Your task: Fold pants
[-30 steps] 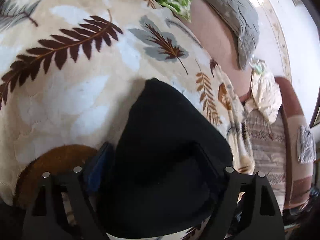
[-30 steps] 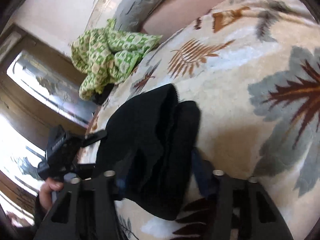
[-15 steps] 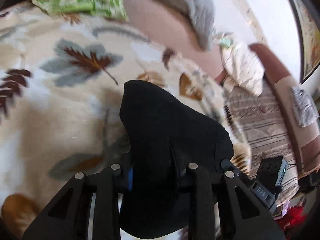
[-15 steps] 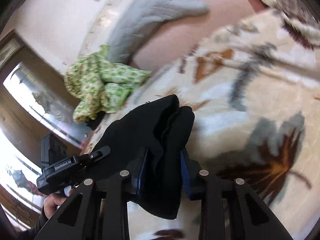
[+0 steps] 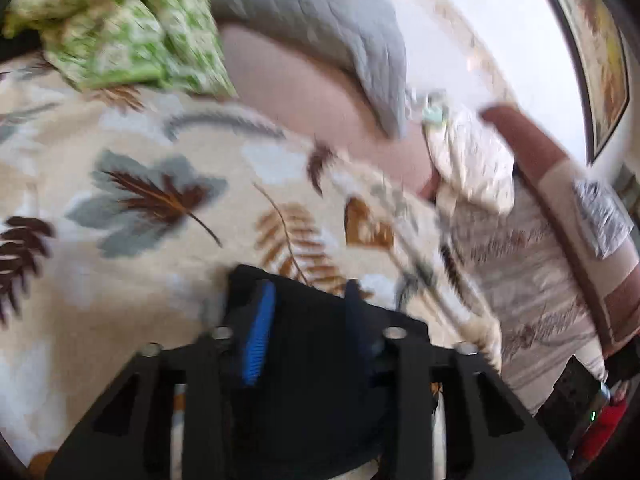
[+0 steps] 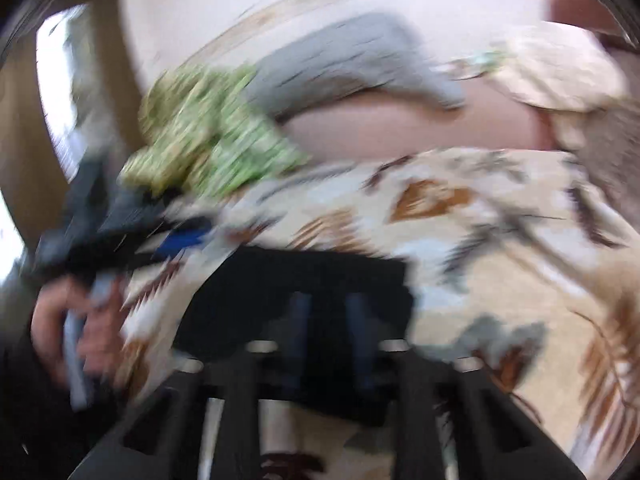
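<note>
Between my left gripper's [image 5: 308,308] fingers sits black cloth — the pants [image 5: 320,364] — and those fingers are closing on it. My right gripper [image 6: 328,312] is pinched tight on the same pants, though that view is blurry. Under them lies a leaf blanket [image 5: 132,200] — green cloth [image 5: 132,36] farther off.

Your pants [image 5: 312,360] lie on the blanket [image 5: 120,280]; behind it a pillow [image 5: 320,32], left of that a cloth [image 5: 132,40].
</note>
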`<state>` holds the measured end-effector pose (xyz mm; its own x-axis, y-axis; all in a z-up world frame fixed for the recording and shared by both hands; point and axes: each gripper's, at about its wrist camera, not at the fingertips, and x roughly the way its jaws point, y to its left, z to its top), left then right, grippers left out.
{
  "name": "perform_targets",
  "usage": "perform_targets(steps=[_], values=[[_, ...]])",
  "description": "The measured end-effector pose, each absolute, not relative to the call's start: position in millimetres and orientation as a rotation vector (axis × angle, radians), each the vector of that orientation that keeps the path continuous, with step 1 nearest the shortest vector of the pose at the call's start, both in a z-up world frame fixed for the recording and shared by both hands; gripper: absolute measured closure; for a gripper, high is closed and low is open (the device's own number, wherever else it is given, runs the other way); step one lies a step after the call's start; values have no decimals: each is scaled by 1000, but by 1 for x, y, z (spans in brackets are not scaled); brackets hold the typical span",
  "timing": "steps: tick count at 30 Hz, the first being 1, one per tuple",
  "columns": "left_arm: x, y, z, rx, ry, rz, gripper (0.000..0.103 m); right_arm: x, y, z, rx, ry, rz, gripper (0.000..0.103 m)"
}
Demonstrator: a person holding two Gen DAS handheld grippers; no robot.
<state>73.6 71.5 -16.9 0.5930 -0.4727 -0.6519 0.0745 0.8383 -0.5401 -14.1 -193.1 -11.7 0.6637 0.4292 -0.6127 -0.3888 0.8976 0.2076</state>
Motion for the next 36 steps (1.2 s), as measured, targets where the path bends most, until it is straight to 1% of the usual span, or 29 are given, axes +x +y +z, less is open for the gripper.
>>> perform_targets(steps=[1,2,3,8,10,11,12,14,15,16,17,18,19,21,22,24,26,28,29,31,33,36], values=[[85,61,-34,-468,975,-325,85,-11,-183,-22,16,756,453,97],[91,55,-46,-447,1025,-310,90,-5,-176,-42,-46,852,399,97],[94,54,-57,-440,1036,-303,90,-1,-178,-57,-64,909,375,98],[87,57,-40,-436,1012,-283,90,0,-185,-46,24,873,386,99],[74,54,-22,-415,936,-297,85,7,-190,-31,62,797,367,92],[69,51,-16,-395,907,-300,80,14,-187,-21,49,737,344,91],[66,47,-10,-368,875,-304,72,20,-186,-11,36,671,323,91],[65,37,-13,-320,864,-323,64,35,-181,-9,9,626,306,89],[69,30,-26,-304,906,-332,64,52,-177,-19,-21,662,276,88],[74,27,-47,-283,968,-326,65,66,-175,-36,-29,744,256,87],[74,25,-55,-254,959,-317,65,74,-175,-55,-25,825,257,86],[71,20,-54,-207,914,-312,64,79,-177,-69,-7,851,266,87],[71,17,-50,-183,911,-304,63,78,-181,-70,23,816,273,87],[69,14,-47,-185,906,-321,46,81,-184,-65,55,829,272,86],[68,14,-46,-201,901,-338,41,81,-182,-64,39,832,269,84],[65,11,-45,-219,894,-380,9,69,-184,-54,27,800,245,81],[61,-1,-42,-178,906,-398,0,44,-188,-36,40,761,229,79],[51,-12,-38,-106,905,-362,0,19,-191,-19,27,735,210,69],[45,-16,-35,-92,895,-355,0,7,-192,-14,16,726,200,66],[25,-20,-25,-82,855,-336,0,-23,-197,-4,-11,696,182,53],[8,-24,-17,-57,829,-303,0,-51,-201,-1,-20,677,144,45],[-22,-30,-6,-6,794,-248,0,-83,-206,-5,-1,686,124,43]])
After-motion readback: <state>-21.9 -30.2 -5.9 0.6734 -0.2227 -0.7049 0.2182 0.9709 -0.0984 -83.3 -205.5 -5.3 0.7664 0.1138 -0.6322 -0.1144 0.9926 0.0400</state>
